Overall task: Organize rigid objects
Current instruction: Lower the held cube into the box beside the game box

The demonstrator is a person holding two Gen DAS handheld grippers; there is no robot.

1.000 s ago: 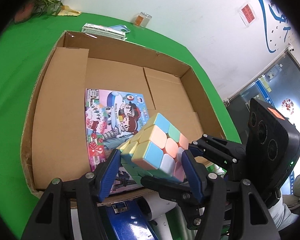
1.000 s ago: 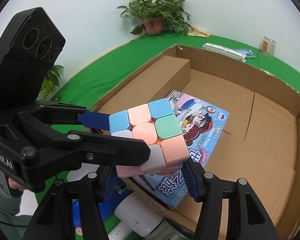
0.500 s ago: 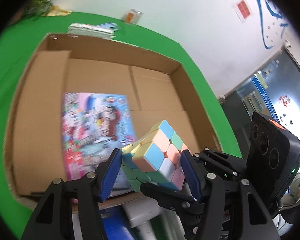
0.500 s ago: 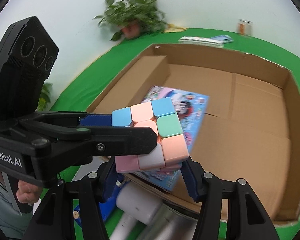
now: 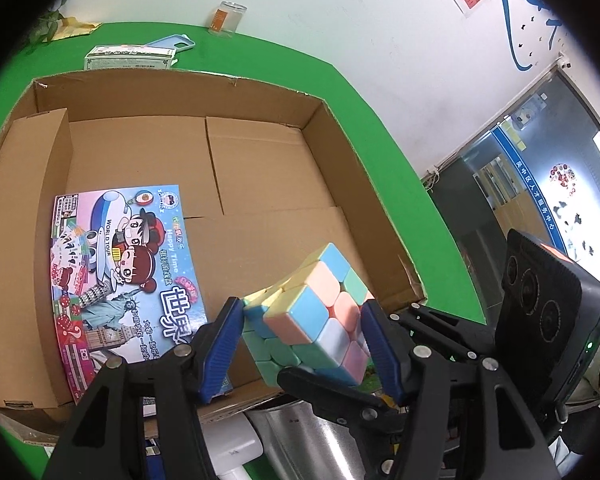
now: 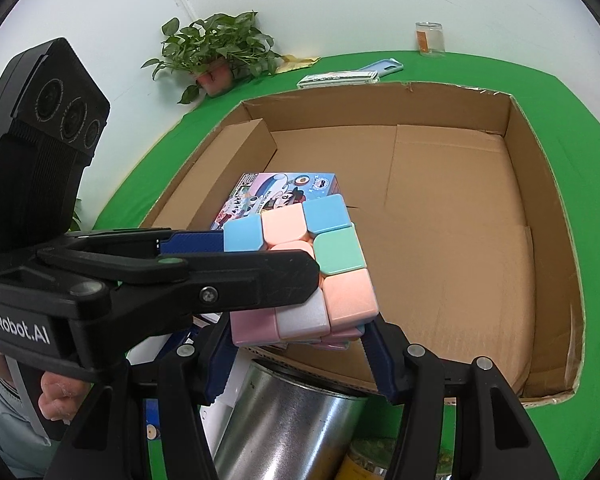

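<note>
**Both grippers clamp the cube over the box's near edge**

You've got the pastel puzzle cube in mid-air above the cardboard box's near wall. Your left gripper pinches its sides; your right gripper grips it from underneath. Far-left inside, the board game box lies flat.

Both wrist views close, angled down; share cube, box.

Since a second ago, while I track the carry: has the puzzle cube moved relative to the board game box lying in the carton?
Yes. The puzzle cube, clamped by both grippers, has shifted rightward off the board game box toward bare carton floor.
</note>
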